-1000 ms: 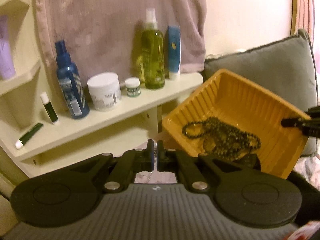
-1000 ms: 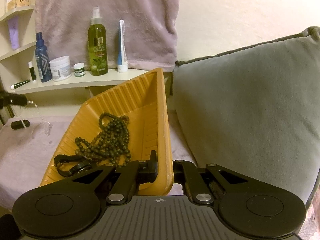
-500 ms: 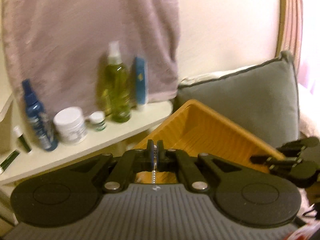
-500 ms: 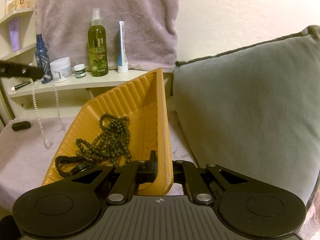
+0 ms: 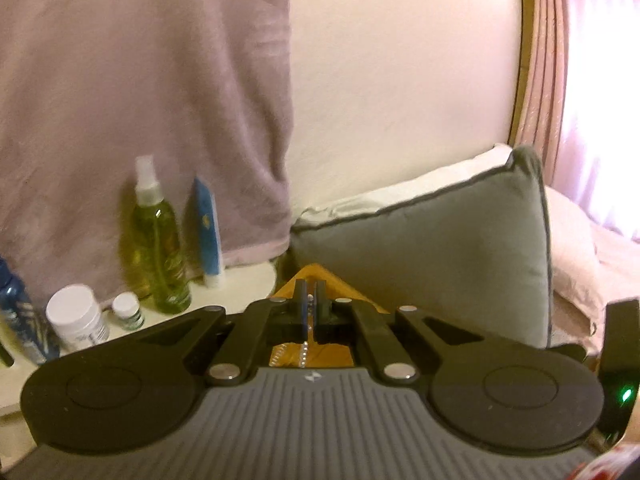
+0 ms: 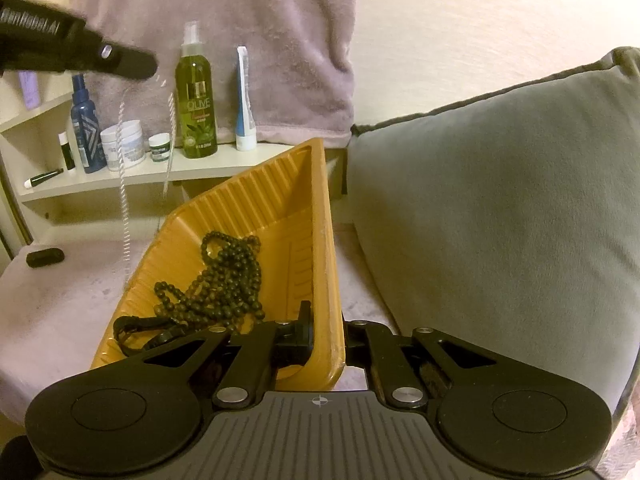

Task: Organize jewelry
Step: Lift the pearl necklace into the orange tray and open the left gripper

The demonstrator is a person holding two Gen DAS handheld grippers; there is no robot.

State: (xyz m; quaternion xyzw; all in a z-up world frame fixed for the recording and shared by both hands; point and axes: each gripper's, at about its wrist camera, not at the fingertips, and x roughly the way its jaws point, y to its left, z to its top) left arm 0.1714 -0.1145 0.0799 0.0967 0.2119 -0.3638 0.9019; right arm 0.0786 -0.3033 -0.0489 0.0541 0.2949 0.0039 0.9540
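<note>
One yellow tray (image 6: 256, 208) lies tilted on the bed, holding one dark bead necklace (image 6: 224, 280) and one black strap (image 6: 140, 330). The right gripper (image 6: 326, 338) is clamped on the tray's near right rim. The left gripper (image 5: 310, 308), raised above the tray, pinches one silver chain (image 6: 124, 208) that dangles beside the tray's left edge.

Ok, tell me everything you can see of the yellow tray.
The yellow tray looks like thin moulded plastic, with ribbed sloping walls and a flat rim. It is tilted, its far corner raised toward the shelf, its near side wall pinched by the right gripper. It rests on pinkish cloth beside a grey cushion. Inside lie a dark bead necklace and a black strap.
</note>
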